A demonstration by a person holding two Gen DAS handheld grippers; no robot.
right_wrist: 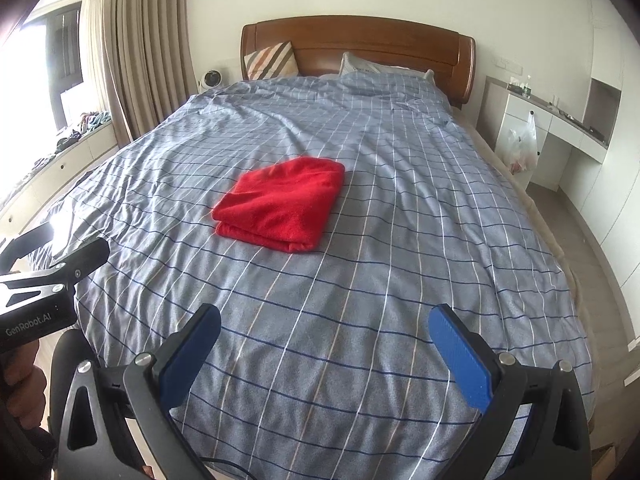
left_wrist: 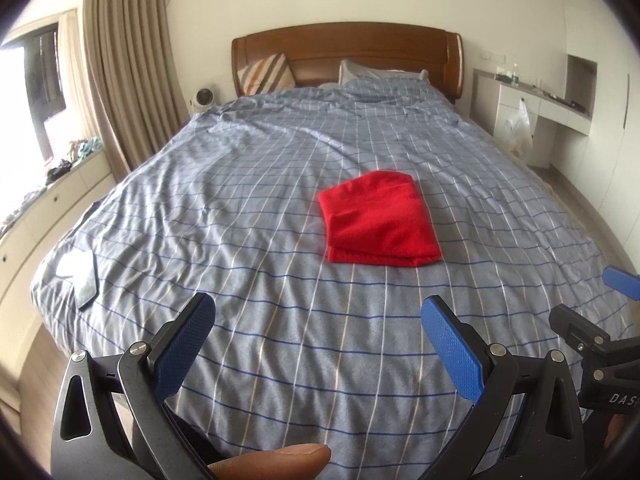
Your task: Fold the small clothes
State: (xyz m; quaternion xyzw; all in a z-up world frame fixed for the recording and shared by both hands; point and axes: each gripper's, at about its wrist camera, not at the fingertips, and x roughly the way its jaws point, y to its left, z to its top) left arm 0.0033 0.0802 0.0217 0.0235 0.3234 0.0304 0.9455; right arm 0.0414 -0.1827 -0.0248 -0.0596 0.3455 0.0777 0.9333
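Note:
A red garment (left_wrist: 379,219) lies folded into a compact rectangle in the middle of the checked blue bed cover (left_wrist: 256,184); in the right wrist view the same red garment (right_wrist: 280,204) sits left of centre. My left gripper (left_wrist: 318,312) hovers open over the near part of the bed, well short of the garment, with nothing between its blue pads. My right gripper (right_wrist: 325,322) is open too, empty, and also held back from the garment. Each gripper shows at the edge of the other's view.
A phone (left_wrist: 86,286) and a white cloth lie near the bed's left edge. A wooden headboard (left_wrist: 344,46) and pillows are at the far end. White drawers with clutter run along the left under curtains. A desk with a plastic bag (right_wrist: 522,142) stands on the right.

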